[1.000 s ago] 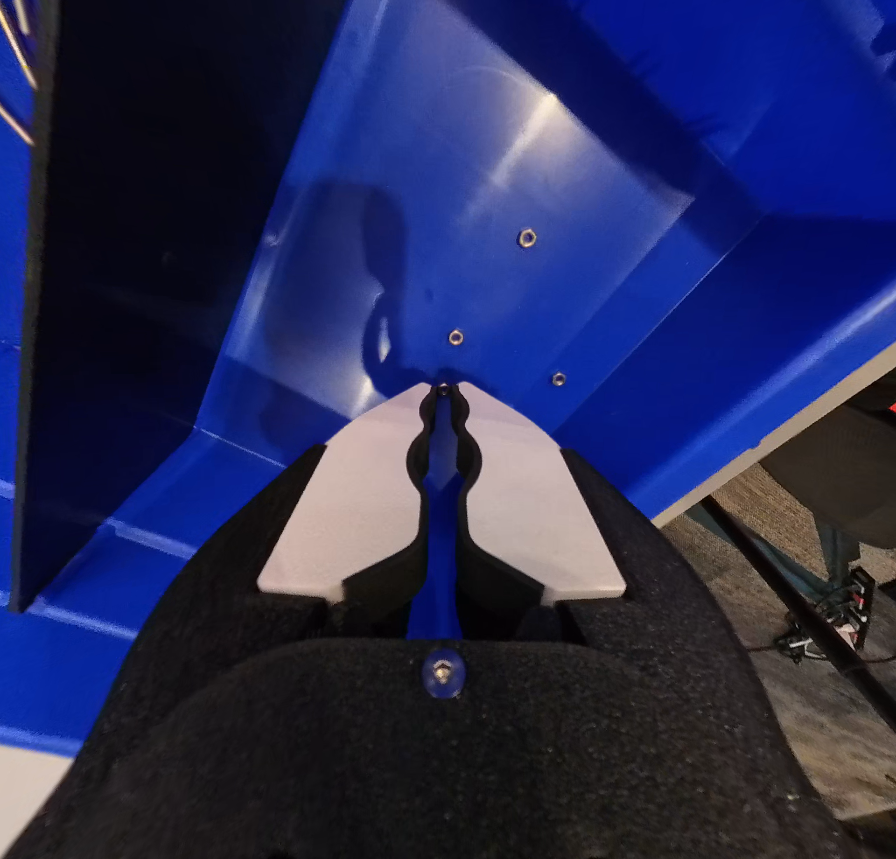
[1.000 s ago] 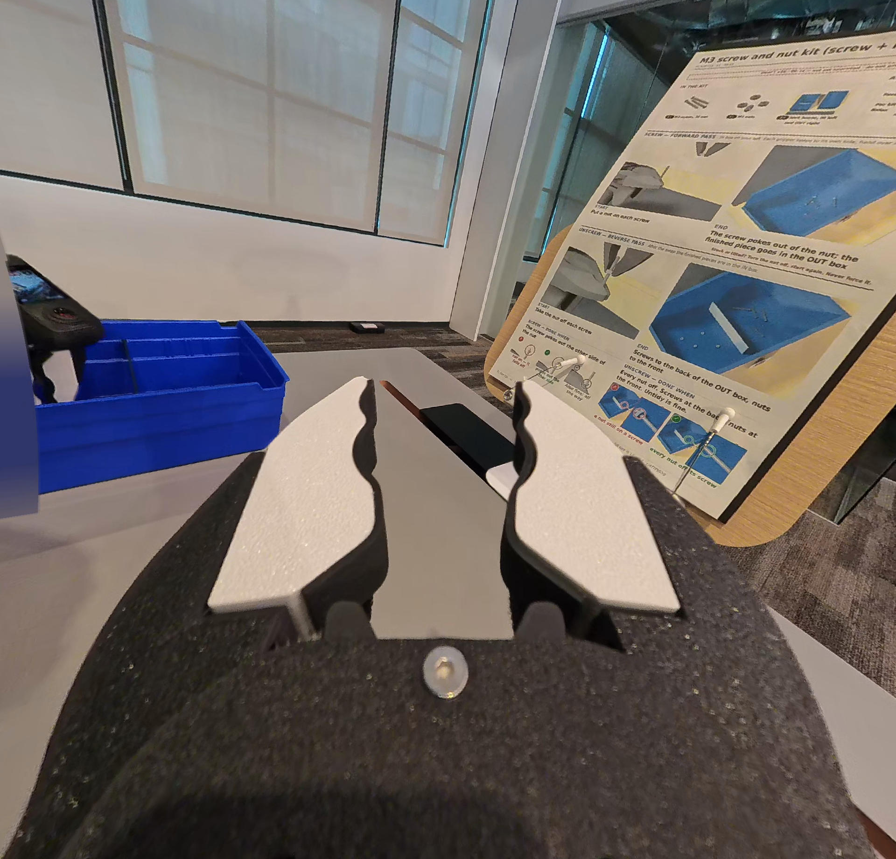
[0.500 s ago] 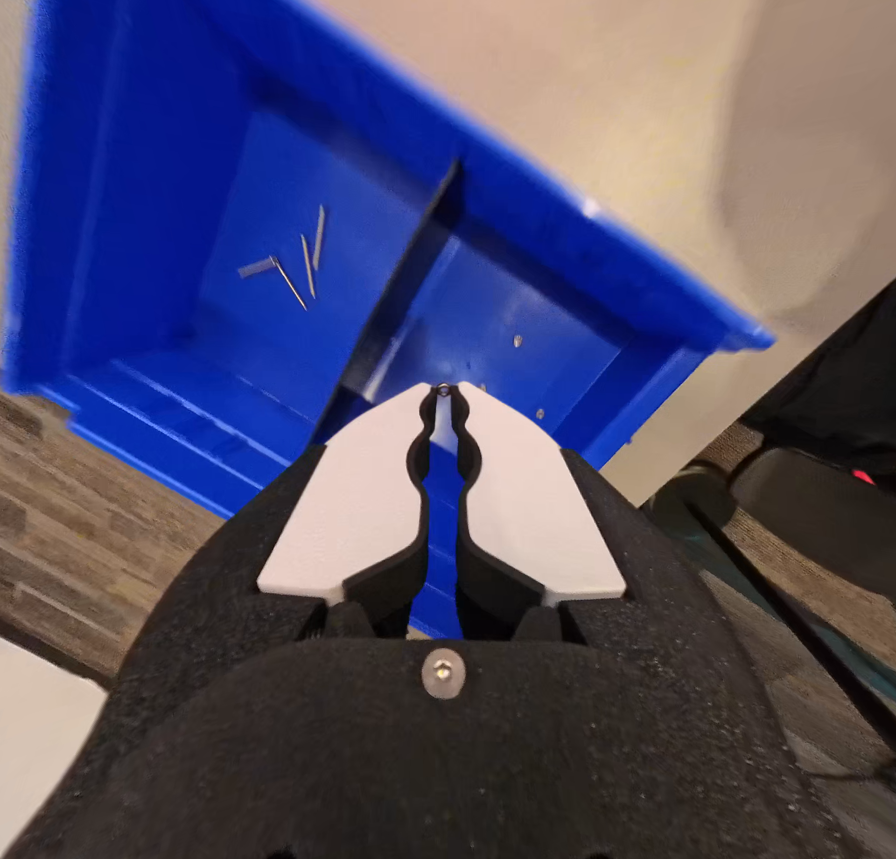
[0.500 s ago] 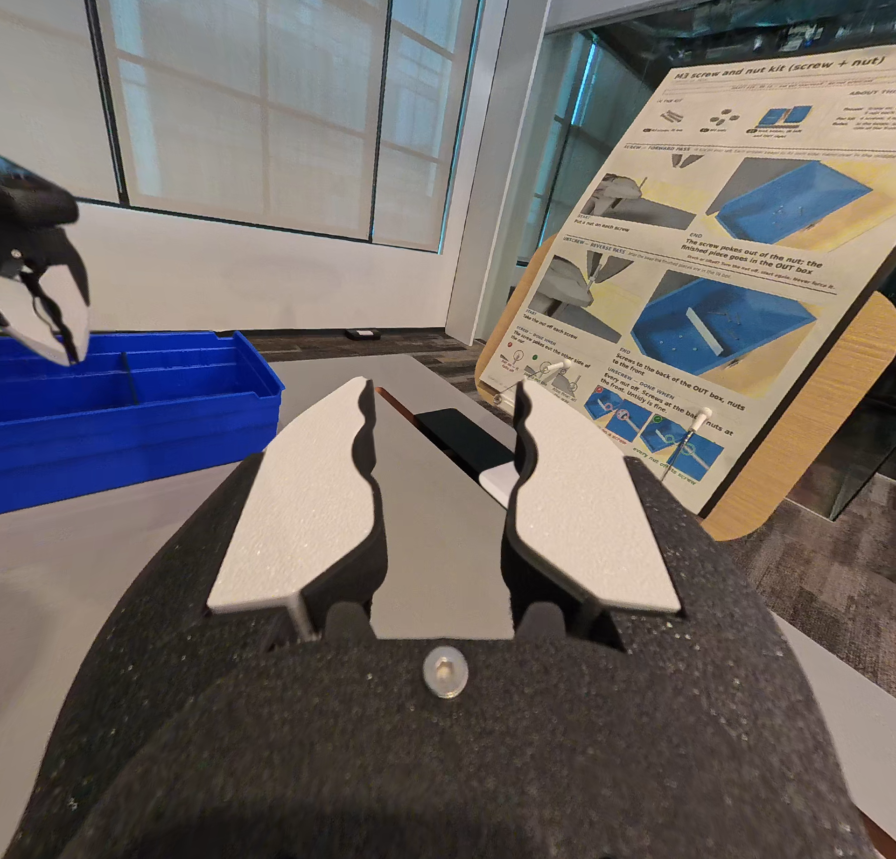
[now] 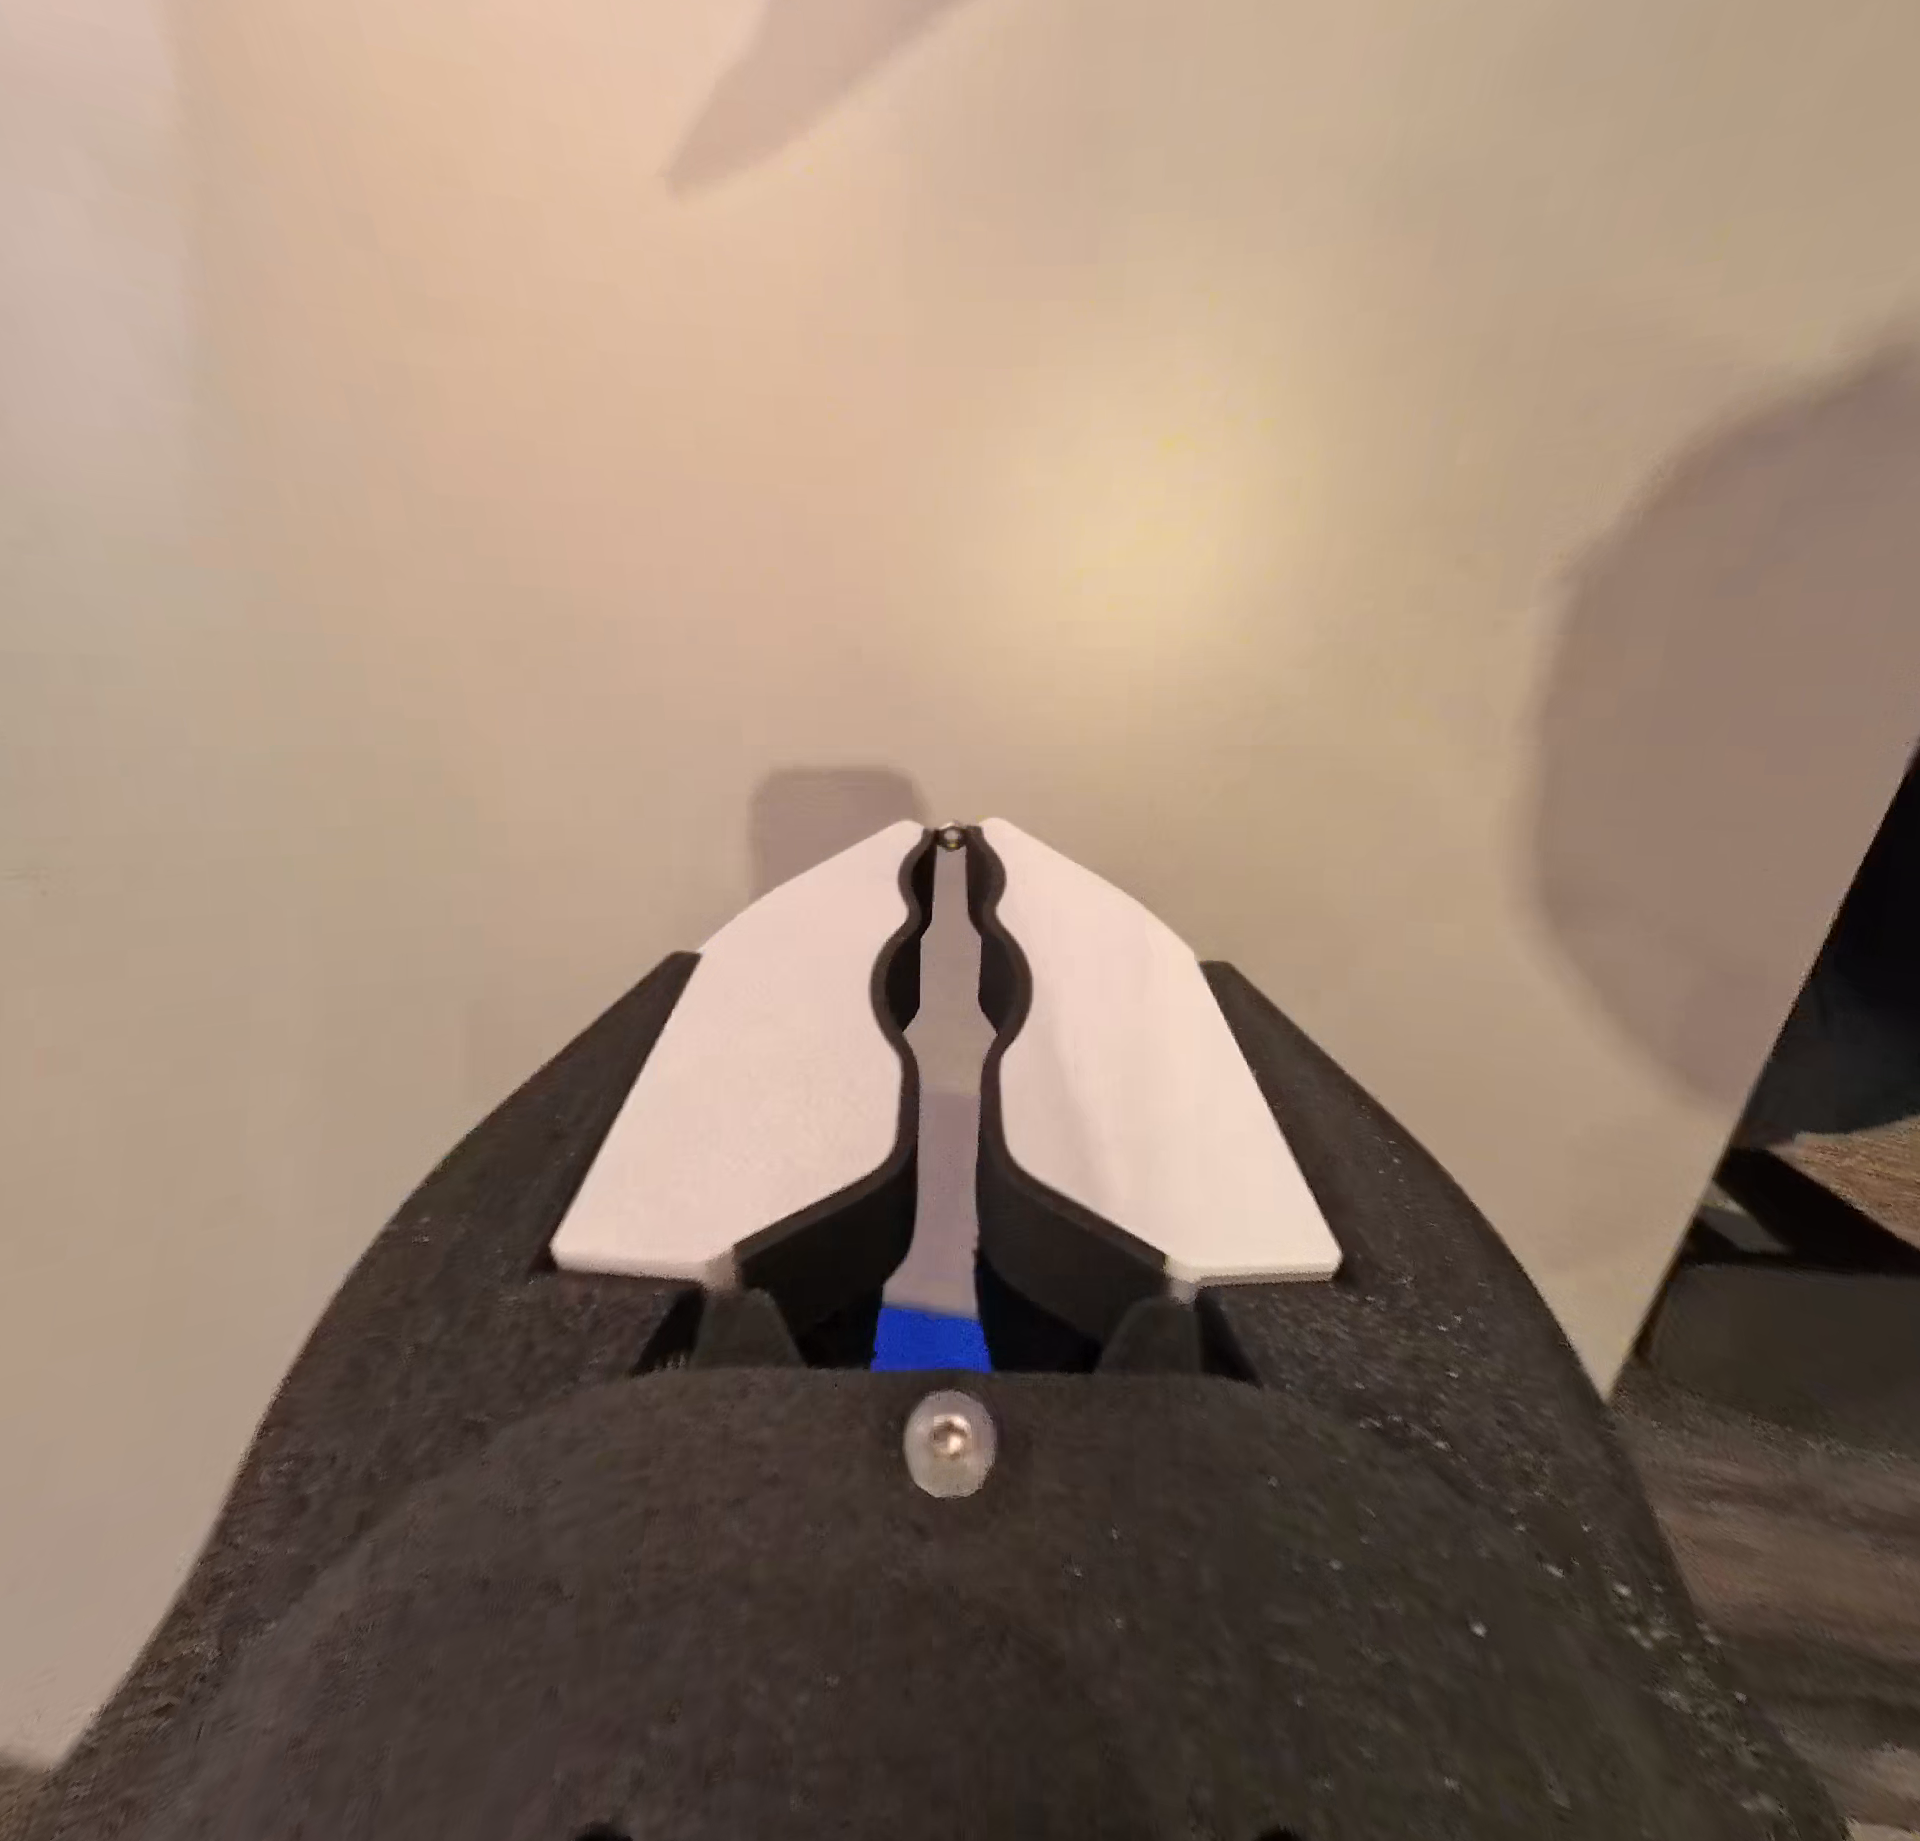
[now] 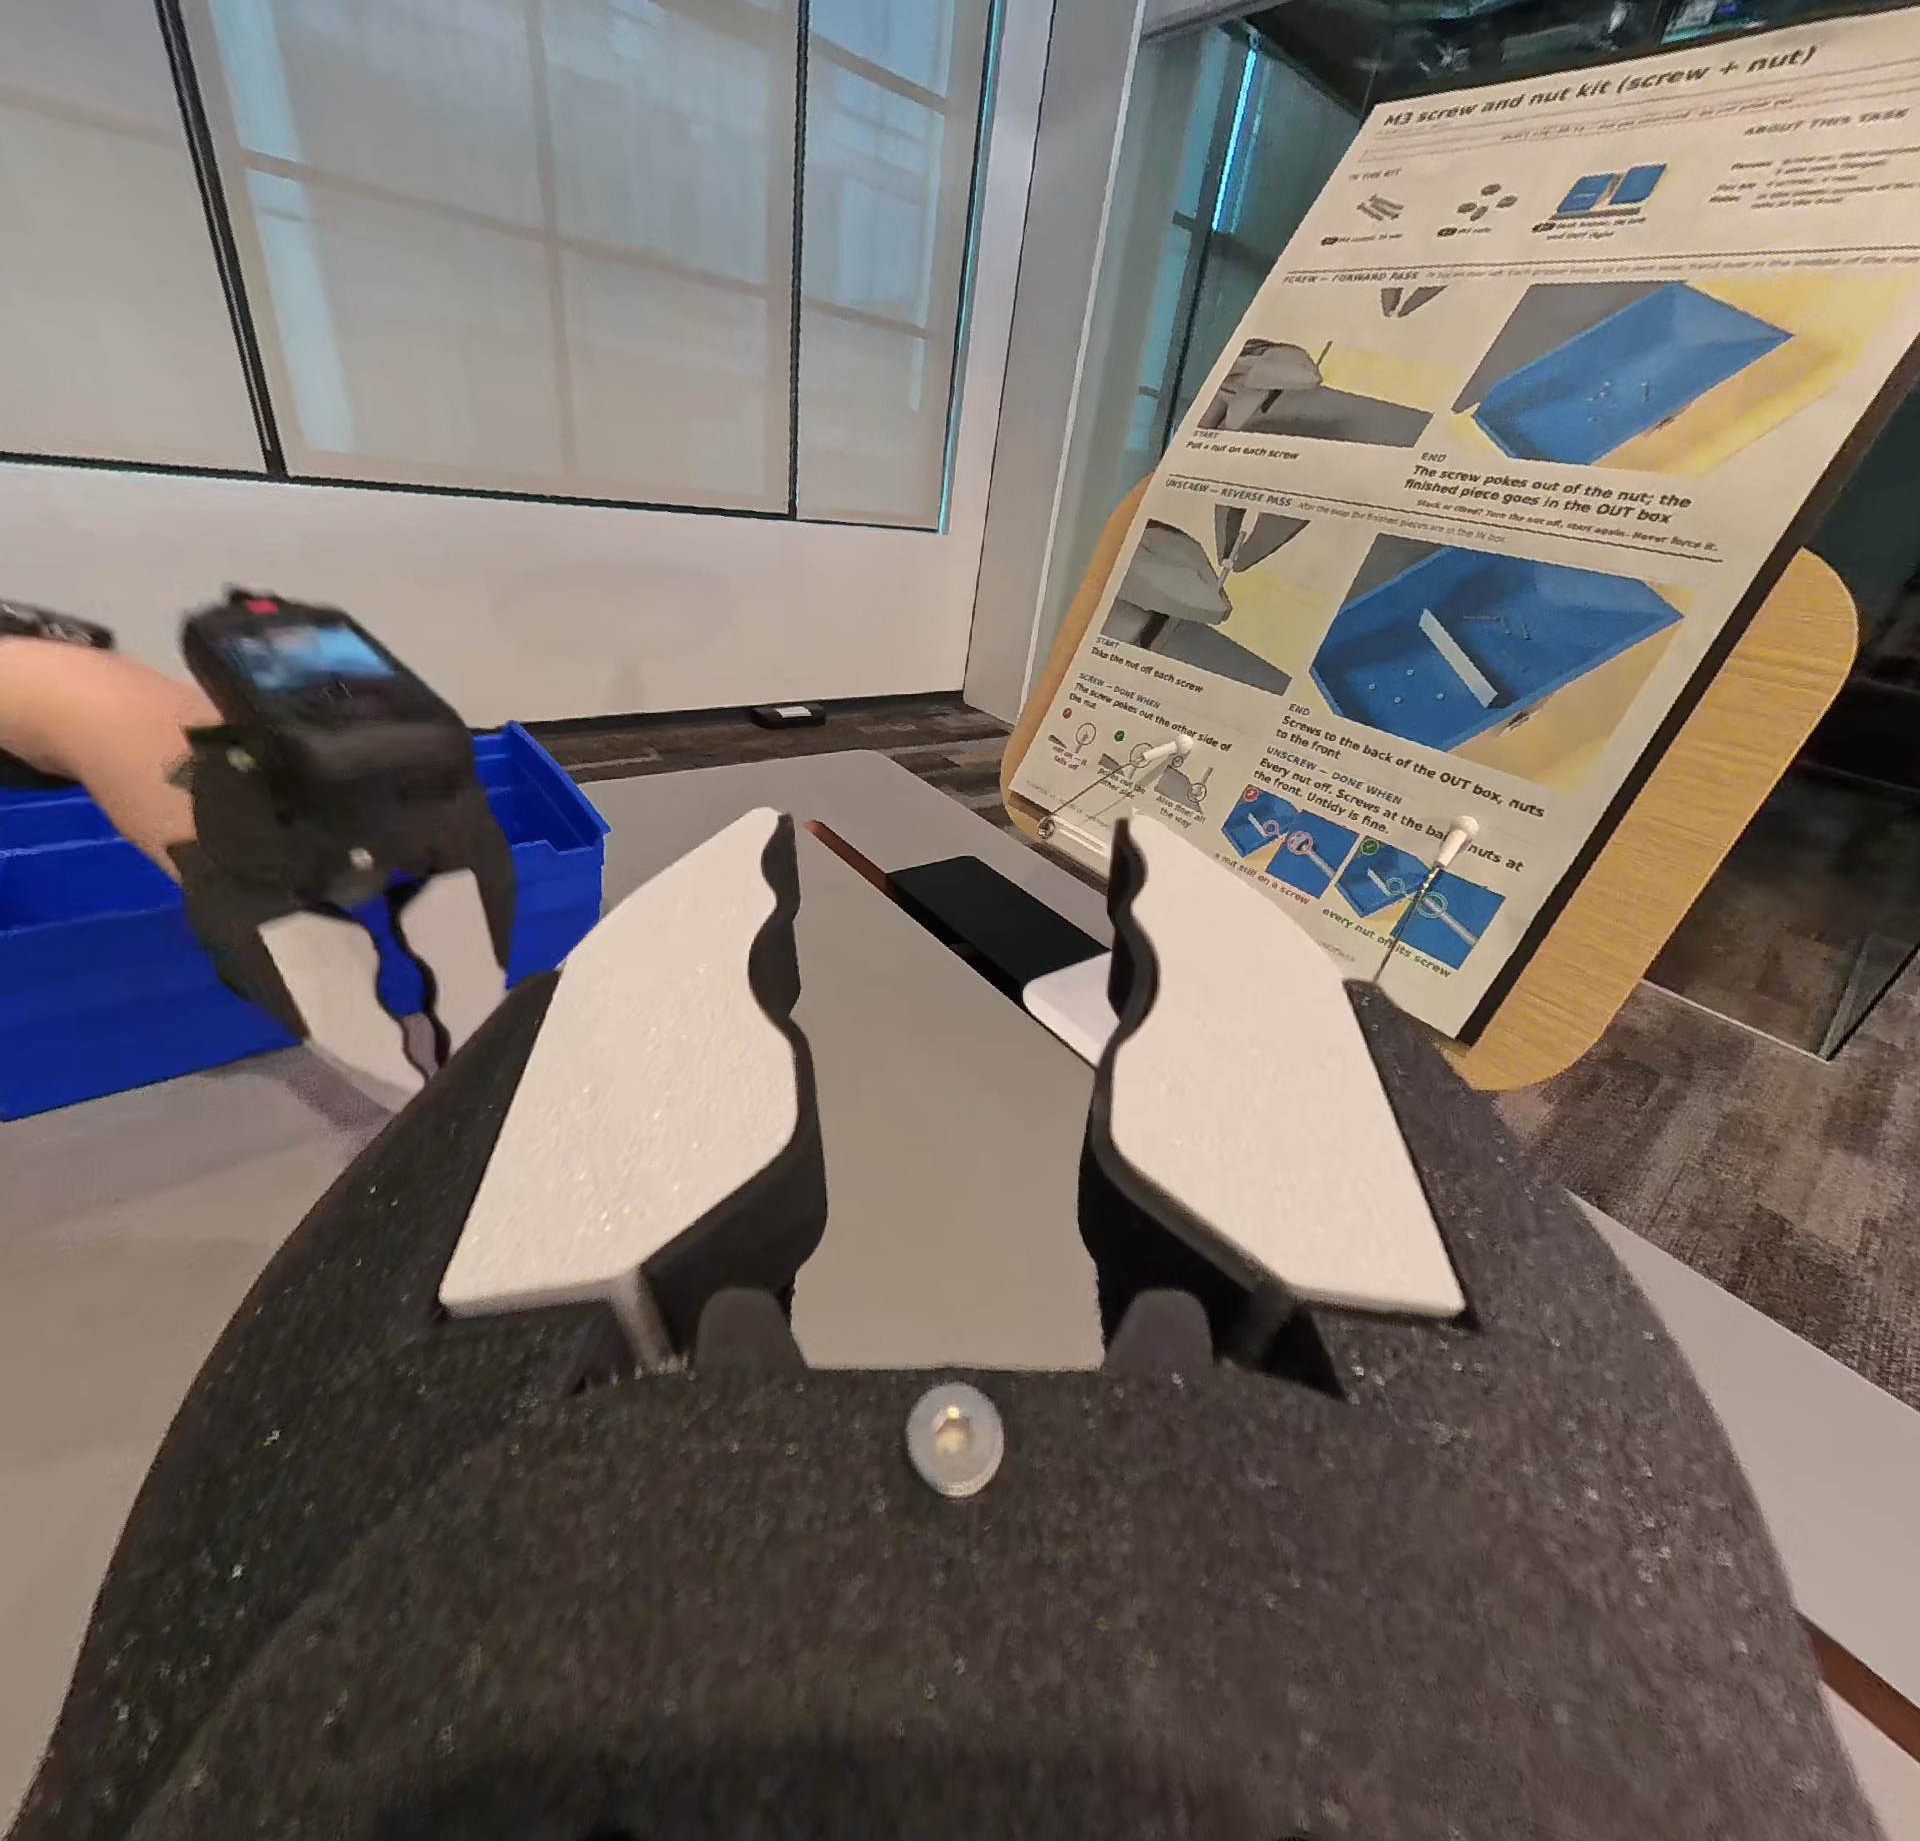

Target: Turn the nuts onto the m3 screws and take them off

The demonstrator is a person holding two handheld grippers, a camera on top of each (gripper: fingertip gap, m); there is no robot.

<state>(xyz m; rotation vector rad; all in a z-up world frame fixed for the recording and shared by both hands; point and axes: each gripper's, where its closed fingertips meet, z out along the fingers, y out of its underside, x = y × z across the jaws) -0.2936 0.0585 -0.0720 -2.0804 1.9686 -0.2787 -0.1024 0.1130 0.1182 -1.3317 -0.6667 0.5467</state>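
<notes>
Tabletop (image 5: 935,441), pale, beneath and ahead of both grippers; blue bin (image 6: 83,970) behind the left gripper (image 5: 951,835), which pinches one tiny nut (image 5: 951,836) at its very tips, liable to slip or pop out if tilted; right gripper (image 6: 951,856) wide open, empty, no screw seen.
</notes>
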